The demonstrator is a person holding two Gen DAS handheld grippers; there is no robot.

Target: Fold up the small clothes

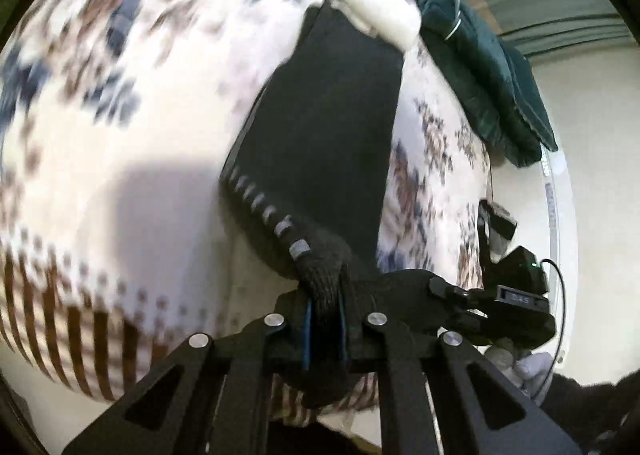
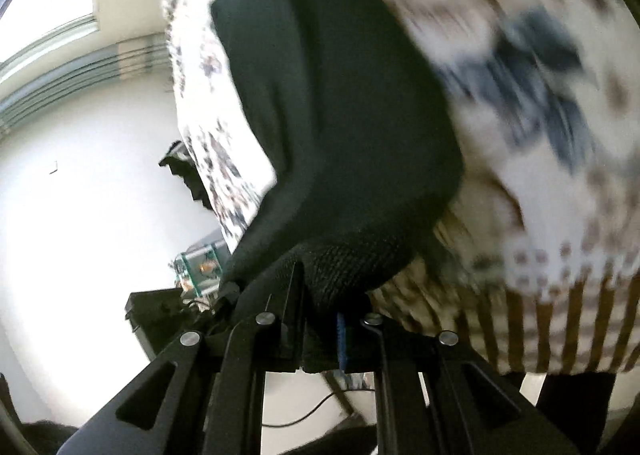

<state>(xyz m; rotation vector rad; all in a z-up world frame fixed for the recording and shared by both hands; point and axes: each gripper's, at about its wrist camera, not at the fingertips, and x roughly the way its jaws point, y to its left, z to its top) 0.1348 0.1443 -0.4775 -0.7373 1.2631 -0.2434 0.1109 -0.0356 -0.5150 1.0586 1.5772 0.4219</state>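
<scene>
A black knit garment with a row of grey marks along one edge stretches away over a patterned white, brown and blue cloth. My left gripper is shut on a bunched corner of it. My right gripper is shut on another part of the same black garment, which hangs up and away from the jaws over the patterned cloth. The right gripper also shows at the right edge of the left wrist view. Both views are blurred by motion.
A white roll-shaped object lies at the garment's far end. A dark green folded cloth lies beyond it. A white wall, a dark box and a cable are on the right wrist view's left.
</scene>
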